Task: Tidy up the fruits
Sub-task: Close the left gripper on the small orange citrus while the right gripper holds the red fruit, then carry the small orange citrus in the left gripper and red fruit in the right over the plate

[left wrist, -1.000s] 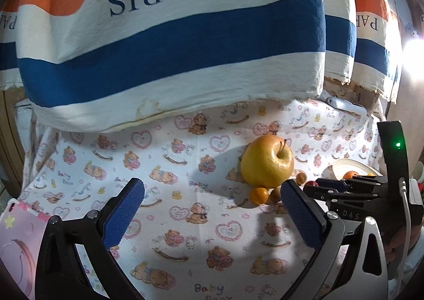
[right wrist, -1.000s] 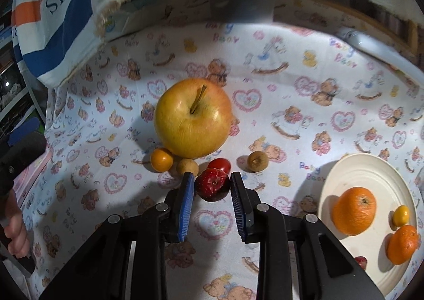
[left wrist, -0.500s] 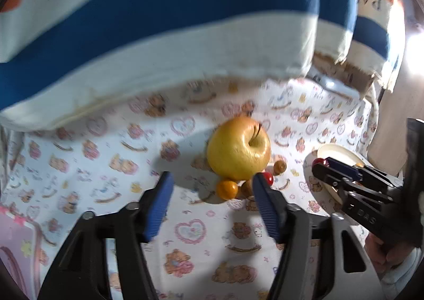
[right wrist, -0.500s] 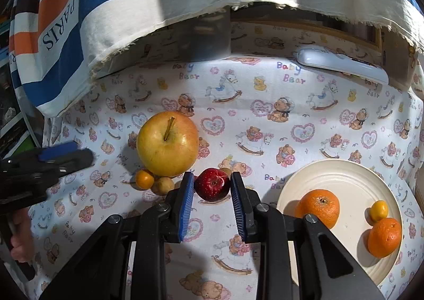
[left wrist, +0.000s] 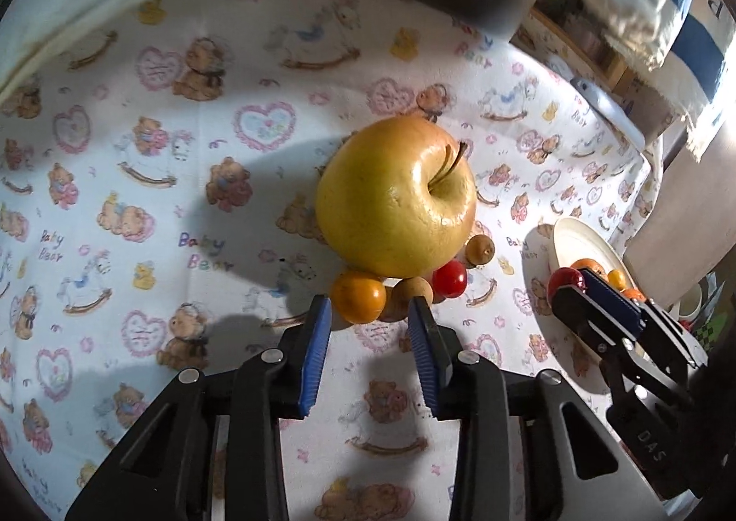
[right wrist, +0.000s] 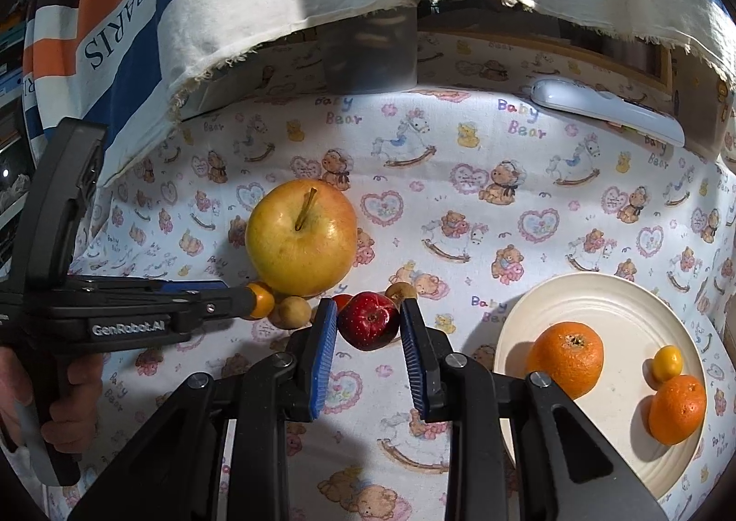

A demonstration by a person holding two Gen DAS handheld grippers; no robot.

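Your left gripper [left wrist: 368, 314] has just been closing its jaws, and now the small orange fruit [left wrist: 358, 296] sits between the blue pads at their tips. From the right wrist view the tip reaches this fruit, but I cannot tell if the pads already press on it. Just beyond it, touching, is the big yellow apple [left wrist: 395, 197]. Right of the small orange fruit lies a small brown fruit [left wrist: 414, 291], then a small red tomato [left wrist: 449, 278] and another brown fruit [left wrist: 480, 249] further right.

Your right gripper [right wrist: 368, 321] is clenched on the dark red fruit [right wrist: 368, 319]; both pads touch its sides. In front of this gripper, to the left, stands the same apple, and your left hand [right wrist: 69, 401] with its tool comes in from the left edge. To the right of the right gripper is the white plate [right wrist: 598, 295], and on it are two oranges [right wrist: 566, 357] [right wrist: 677, 408] and one little yellow fruit [right wrist: 667, 362] between them. All rests on the teddy-bear cloth [right wrist: 506, 208].
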